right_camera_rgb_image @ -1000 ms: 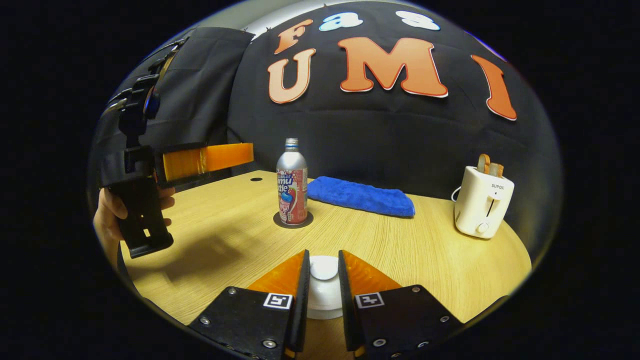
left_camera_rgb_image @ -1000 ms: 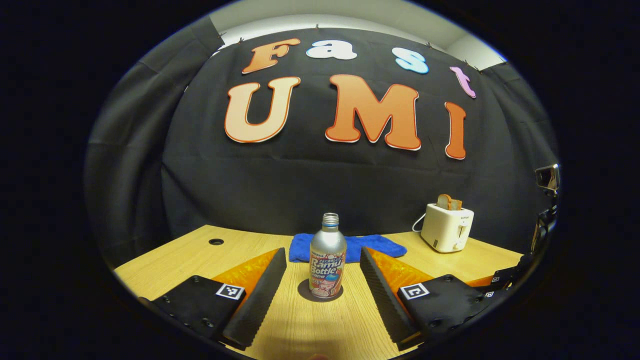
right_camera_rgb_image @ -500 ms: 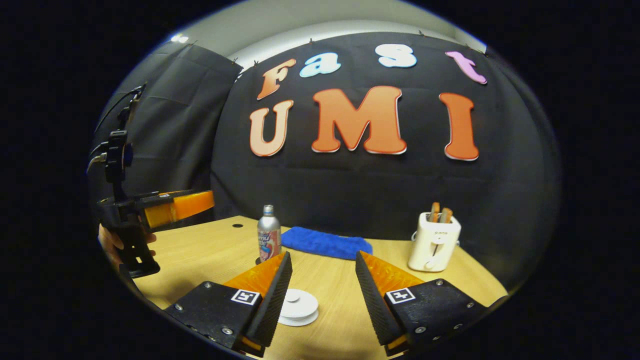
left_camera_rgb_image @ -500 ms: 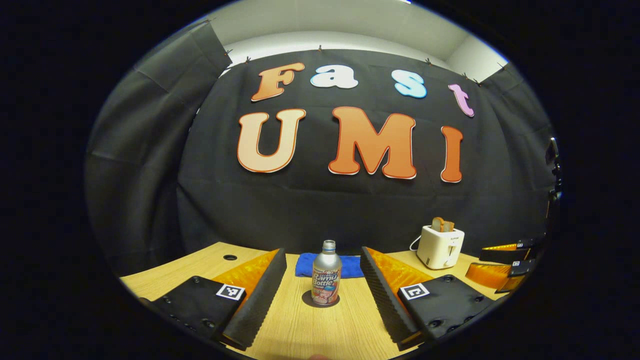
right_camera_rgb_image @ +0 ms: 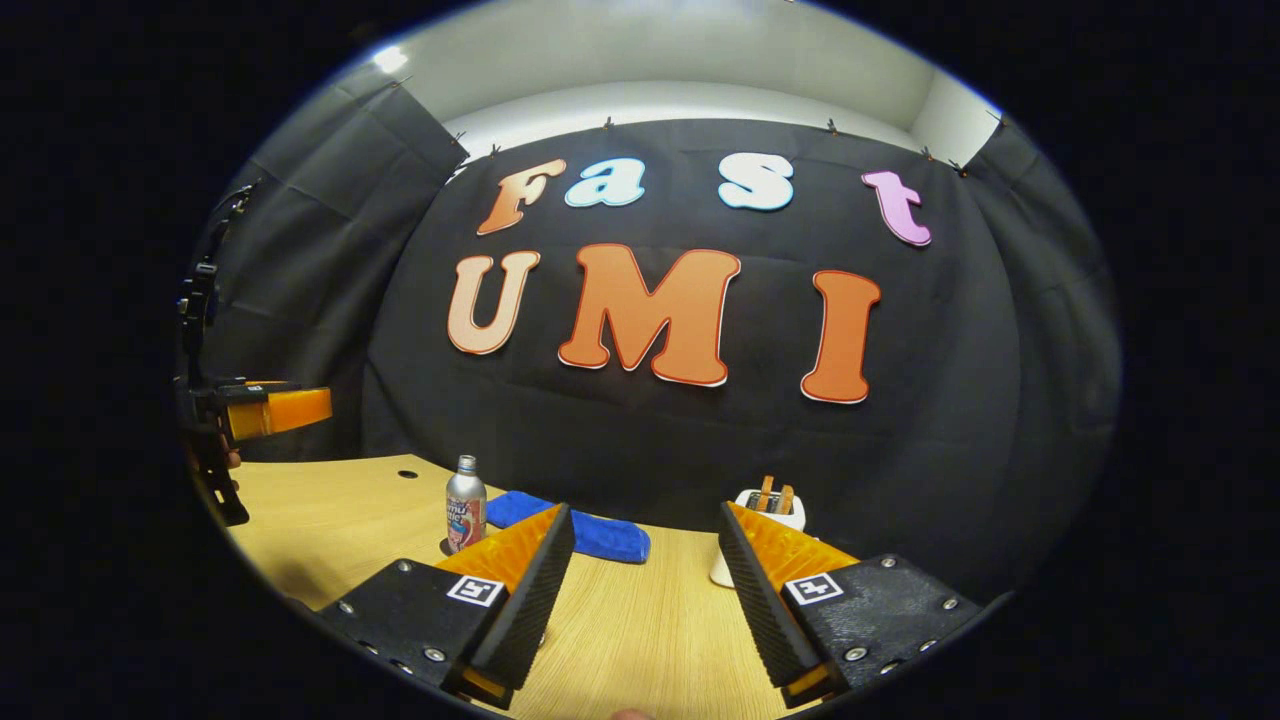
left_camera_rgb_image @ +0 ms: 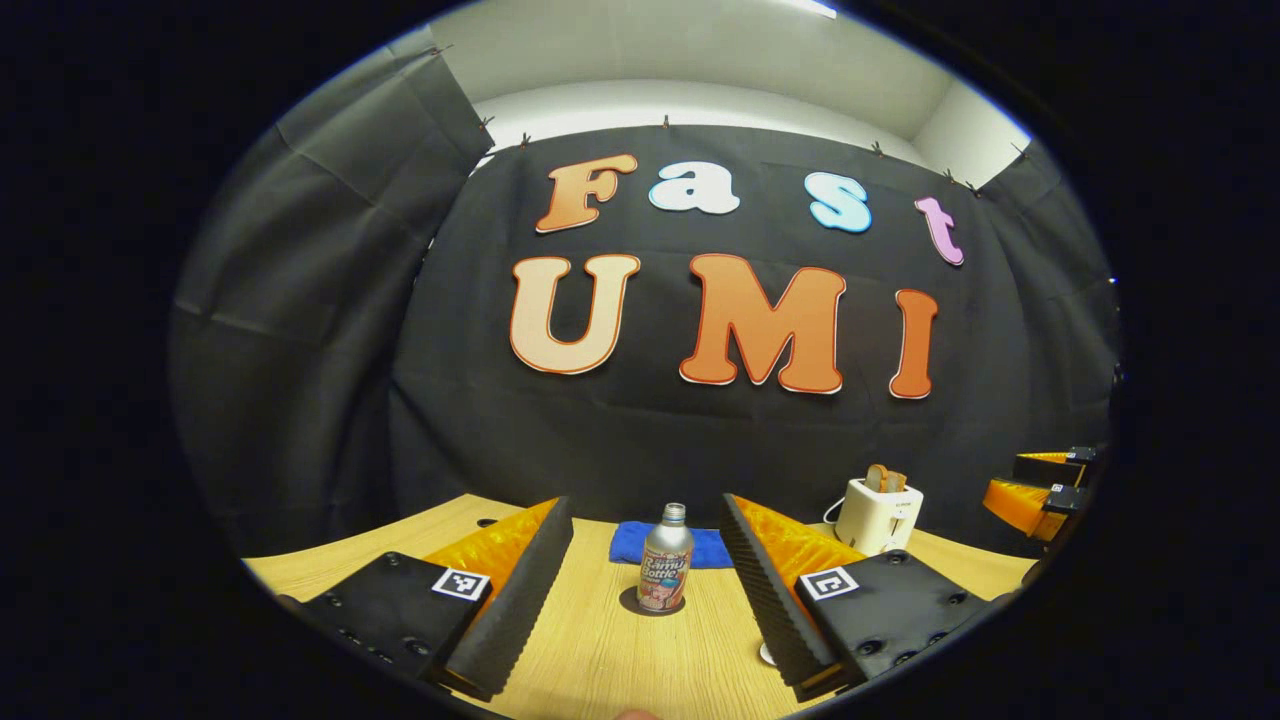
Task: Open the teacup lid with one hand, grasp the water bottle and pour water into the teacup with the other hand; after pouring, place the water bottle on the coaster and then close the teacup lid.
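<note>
A staged recording booth rather than a lived-in home. Black cloth curtains, pinned along their top edge, hang as walls below a plain white ceiling. A light wooden table carries household props: a white two-slot toaster holding bread at the far right and a folded blue towel by the back curtain.

We see our left gripper wide open, with nothing held. The bottle stands upright on a dark coaster at 12 o'clock, between the fingers but not touching them. A blue cloth lies just behind it. A toaster sits at 2 o'clock on the table. The right gripper is at 3 o'clock.
</note>
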{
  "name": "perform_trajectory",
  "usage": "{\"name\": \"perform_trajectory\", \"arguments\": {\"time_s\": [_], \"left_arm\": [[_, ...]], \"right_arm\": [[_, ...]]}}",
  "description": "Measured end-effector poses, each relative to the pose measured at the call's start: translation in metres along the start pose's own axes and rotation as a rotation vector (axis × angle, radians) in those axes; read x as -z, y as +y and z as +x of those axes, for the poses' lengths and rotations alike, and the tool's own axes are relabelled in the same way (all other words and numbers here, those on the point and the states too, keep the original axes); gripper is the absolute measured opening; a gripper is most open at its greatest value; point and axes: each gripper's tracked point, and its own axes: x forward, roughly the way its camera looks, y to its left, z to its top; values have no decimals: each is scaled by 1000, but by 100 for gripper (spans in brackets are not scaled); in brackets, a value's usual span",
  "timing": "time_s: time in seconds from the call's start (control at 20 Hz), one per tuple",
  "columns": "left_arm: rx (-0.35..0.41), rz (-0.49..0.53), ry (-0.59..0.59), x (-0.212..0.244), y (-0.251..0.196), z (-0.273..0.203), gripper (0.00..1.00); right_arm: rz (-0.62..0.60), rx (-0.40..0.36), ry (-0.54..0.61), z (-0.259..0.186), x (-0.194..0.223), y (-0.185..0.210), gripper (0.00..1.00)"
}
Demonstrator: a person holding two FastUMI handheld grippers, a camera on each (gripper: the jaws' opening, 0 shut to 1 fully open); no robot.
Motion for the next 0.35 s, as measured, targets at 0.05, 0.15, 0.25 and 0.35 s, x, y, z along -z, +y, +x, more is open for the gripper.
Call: {"name": "perform_trajectory", "arguments": {"time_s": [0.05,0.15,0.25,0.35], "left_arm": [[-10,5,5,0,3,-5,94],[-7,1,6,0,2,-8,94],[-2,-3,9,2,2,-10,94],[7,-7,9,7,0,-12,94]], "right_arm": [[-6,6,-4,-1,-2,1,88],[-4,12,-2,-1,-4,4,90],[0,17,2,-1,-2,8,92],[2,23,11,0,1,11,92]]}}
